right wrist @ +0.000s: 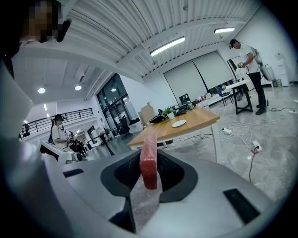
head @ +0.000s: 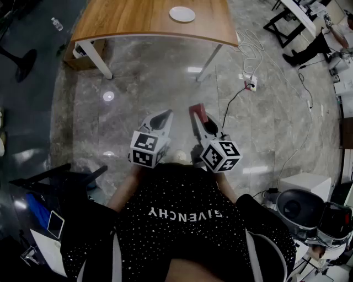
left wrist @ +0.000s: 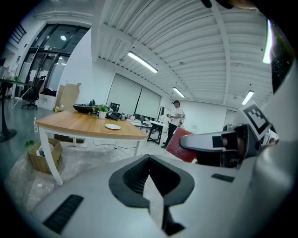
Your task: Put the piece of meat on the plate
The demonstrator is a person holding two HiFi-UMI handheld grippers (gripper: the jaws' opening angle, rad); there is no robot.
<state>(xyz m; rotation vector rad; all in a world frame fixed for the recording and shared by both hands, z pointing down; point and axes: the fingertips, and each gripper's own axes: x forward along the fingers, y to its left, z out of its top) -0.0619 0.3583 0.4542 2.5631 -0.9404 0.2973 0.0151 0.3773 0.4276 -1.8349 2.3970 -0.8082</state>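
Right gripper [head: 199, 117] jaws are clamping meat [right wrist: 149, 160] upright; plate [head: 182, 14] is lying far ahead on table [head: 127, 19]. Left gripper [head: 164, 117] jaws together, empty.

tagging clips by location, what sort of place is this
Likely an open-plan office or lab: a wooden table on a marble floor, strip lights under a ribbed ceiling, and a person standing by desks further back.
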